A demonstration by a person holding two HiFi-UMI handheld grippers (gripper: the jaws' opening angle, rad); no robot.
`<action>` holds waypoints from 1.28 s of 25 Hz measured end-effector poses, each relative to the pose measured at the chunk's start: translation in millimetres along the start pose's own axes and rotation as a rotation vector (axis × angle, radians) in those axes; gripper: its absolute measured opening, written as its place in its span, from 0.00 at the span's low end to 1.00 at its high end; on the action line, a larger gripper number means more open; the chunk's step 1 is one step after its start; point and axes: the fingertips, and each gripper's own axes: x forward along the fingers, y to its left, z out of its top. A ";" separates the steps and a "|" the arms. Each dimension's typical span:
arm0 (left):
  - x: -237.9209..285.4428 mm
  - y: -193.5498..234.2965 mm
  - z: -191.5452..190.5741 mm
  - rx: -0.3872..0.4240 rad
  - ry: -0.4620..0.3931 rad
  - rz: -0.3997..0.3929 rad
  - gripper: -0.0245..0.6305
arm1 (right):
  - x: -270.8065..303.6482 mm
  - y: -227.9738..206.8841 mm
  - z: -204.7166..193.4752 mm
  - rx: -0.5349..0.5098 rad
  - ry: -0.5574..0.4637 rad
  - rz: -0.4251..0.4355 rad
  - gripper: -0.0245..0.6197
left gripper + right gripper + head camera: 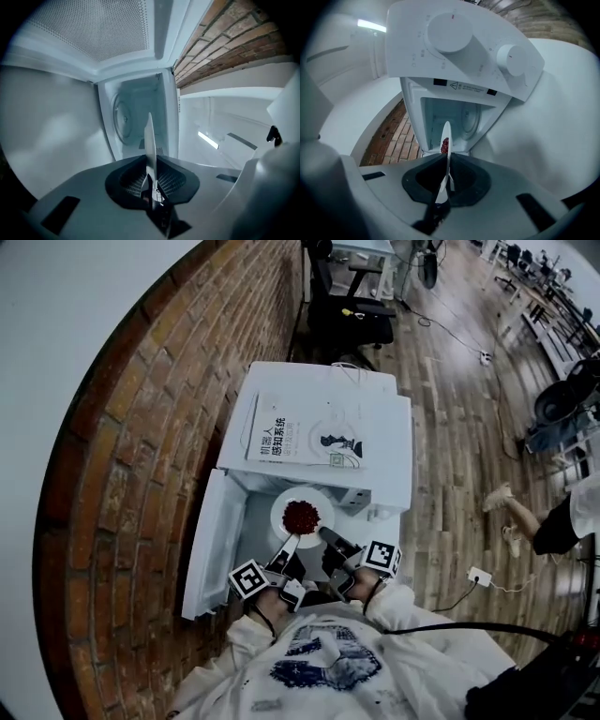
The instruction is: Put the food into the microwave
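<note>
1. Looking steeply down, head view: white microwave (pixel 375 418) at centre, its door (pixel 211 545) swung open toward 9 o'clock, w/ a brick wall (pixel 131 427) beyond on that side.
2. White plate (pixel 302 491) w/ a heap of red food (pixel 301 517) is held face up just before the microwave's open mouth, at 6 o'clock from the microwave's top. It is not inside yet.
3. The left gripper (pixel 287 547) holds the plate's rim at approx 7 o'clock & the right gripper (pixel 328 538) at approx 5 o'clock. Each carries a marker cube (pixel 248 577).
4. Left gripper view: fingers (pixel 84 197) clenched on the plate rim. The plate shows edge-on as a thin white blade rising toward 12 o'clock. The cavity w/ its round turntable (pixel 123 117) lies beyond, at approx 11 o'clock.
5. Right gripper view: fingers (pixel 520 197) likewise clamped on the rim, w/ red food showing on the plate's 9 o'clock face. Two control knobs (pixel 449 32) are at 12 to 1 o'clock.
6. A booklet (pixel 300 439) lies on the microwave's top.
7. Black office chair (pixel 352 310) at 12 o'clock, wood floor (pixel 450 427) toward 3 o'clock, w/ another person's leg (pixel 553 531) there.
</note>
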 end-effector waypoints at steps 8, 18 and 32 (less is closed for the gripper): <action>18.0 35.5 18.1 0.039 0.039 0.046 0.12 | 23.6 -25.5 14.4 0.028 -0.036 -0.009 0.08; 30.5 74.8 44.5 0.055 0.028 0.124 0.12 | 54.0 -49.1 27.1 0.059 -0.058 -0.013 0.08; 51.9 107.3 67.0 0.036 0.019 0.175 0.12 | 79.2 -71.9 44.7 0.074 -0.125 -0.062 0.08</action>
